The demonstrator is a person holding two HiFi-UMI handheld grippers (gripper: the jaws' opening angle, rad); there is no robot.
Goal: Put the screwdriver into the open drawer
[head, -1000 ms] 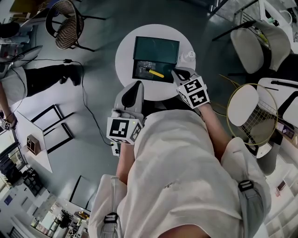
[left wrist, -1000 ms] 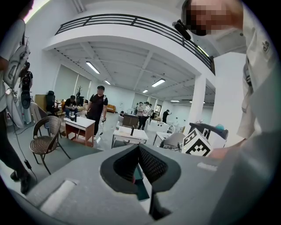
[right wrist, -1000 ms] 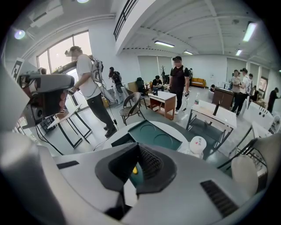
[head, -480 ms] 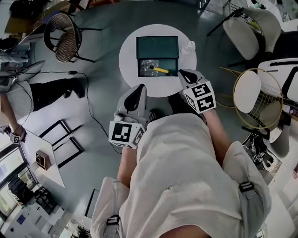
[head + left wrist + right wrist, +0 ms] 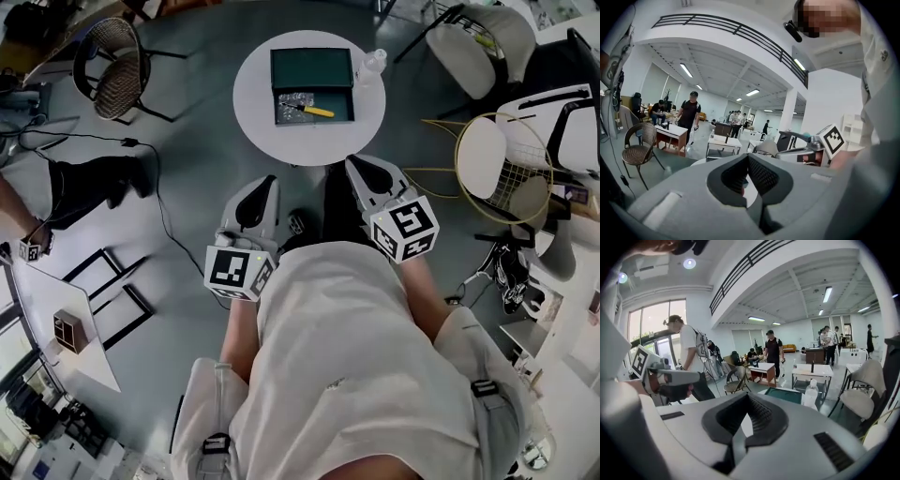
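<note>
The yellow-handled screwdriver (image 5: 314, 112) lies inside the open drawer (image 5: 337, 106) of a dark green cabinet (image 5: 311, 67) on the round white table (image 5: 258, 103). Both grippers are held close to my body, well short of the table's near edge. My left gripper (image 5: 266, 182) is shut and holds nothing; its jaws meet in the left gripper view (image 5: 748, 160). My right gripper (image 5: 357, 163) is shut and empty too (image 5: 749, 398). The right gripper view shows the green cabinet (image 5: 783, 394) ahead in the distance.
A clear plastic bottle (image 5: 372, 64) stands on the table right of the cabinet. A wicker chair (image 5: 117, 61) is at far left, a white chair (image 5: 487, 37) at far right. Badminton rackets (image 5: 497, 178) lean at right. A person's legs (image 5: 89, 178) and frames (image 5: 103, 281) occupy the floor at left.
Both grippers have drawn back from the table toward my body, and the table now sits farther away. The screwdriver has stayed in the drawer.
</note>
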